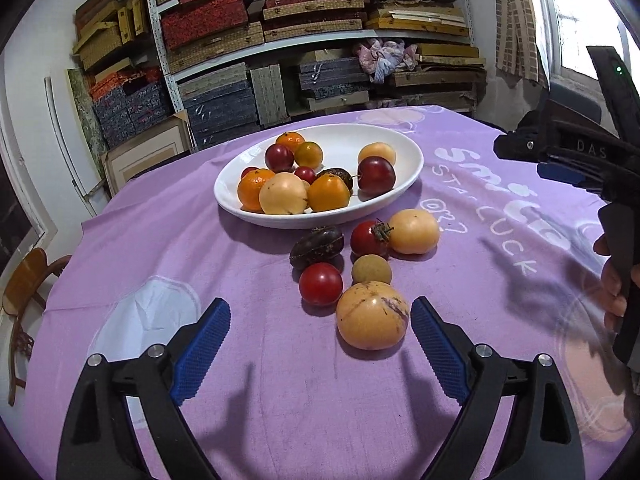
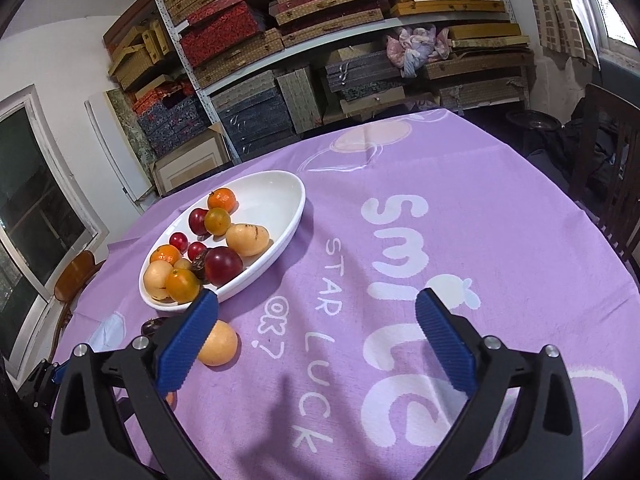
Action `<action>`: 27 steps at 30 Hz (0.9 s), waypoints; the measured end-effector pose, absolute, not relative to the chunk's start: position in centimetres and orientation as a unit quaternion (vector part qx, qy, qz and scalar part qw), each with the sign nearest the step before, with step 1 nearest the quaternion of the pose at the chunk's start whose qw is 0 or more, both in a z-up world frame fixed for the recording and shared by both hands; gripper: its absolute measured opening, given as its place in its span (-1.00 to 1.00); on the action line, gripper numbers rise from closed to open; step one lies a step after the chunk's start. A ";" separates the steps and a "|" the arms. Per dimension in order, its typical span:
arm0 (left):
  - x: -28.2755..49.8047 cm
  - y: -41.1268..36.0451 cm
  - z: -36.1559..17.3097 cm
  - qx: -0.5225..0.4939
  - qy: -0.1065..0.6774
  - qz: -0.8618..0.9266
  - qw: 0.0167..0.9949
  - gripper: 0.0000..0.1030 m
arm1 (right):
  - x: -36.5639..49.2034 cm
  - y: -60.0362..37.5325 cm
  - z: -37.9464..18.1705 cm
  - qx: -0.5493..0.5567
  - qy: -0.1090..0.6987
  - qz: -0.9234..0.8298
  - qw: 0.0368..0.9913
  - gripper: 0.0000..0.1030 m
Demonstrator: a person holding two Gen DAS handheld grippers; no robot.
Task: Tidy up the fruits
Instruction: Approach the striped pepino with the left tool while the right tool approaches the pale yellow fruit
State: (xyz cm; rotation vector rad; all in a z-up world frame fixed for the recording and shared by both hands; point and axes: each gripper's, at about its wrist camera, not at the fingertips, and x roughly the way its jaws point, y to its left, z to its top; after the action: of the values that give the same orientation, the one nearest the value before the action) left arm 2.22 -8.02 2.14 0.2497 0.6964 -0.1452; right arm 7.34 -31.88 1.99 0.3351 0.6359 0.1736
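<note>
Spreading wide and empty, the left gripper (image 1: 320, 336) and right gripper (image 2: 316, 328) are held above fruit-strewn counter (image 1: 200, 264).

2 wrist fisheyes, low, angled down over the tablecloth (image 1: 168, 240), sharing the fruit bowl (image 2: 280, 188).

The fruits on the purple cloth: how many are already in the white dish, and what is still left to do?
About ten fruits already lie in the white dish. Nothing is in hand: the left gripper and the right gripper are both open and empty. Six remain on the purple cloth, among them a large yellow fruit nearest the left gripper, a red tomato and a dark passion fruit.
</note>
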 end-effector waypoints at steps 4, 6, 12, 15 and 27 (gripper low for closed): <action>3.7 -8.3 1.1 0.115 0.367 -0.065 0.921 0.80 | 7.5 -31.4 2.1 0.158 0.313 0.088 0.933 0.89; 4.2 -8.3 0.7 0.106 0.379 -0.070 0.917 0.80 | 7.5 -31.3 2.0 0.155 0.314 0.089 0.932 0.89; 5.3 -7.0 0.1 0.073 0.407 -0.066 0.908 0.84 | 7.6 -31.1 2.0 0.154 0.315 0.089 0.932 0.89; 5.5 -4.8 0.1 0.044 0.416 -0.044 0.907 0.84 | 7.6 -31.0 2.0 0.153 0.316 0.091 0.932 0.89; 3.6 1.1 0.4 0.029 0.422 -0.020 0.906 0.83 | 7.7 -29.9 1.5 0.139 0.321 0.095 0.932 0.89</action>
State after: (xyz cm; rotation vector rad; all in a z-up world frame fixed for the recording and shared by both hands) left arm 3.62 1.11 0.35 0.0595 0.8704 -0.0409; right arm 7.66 -29.85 1.48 0.2836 0.6574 0.1954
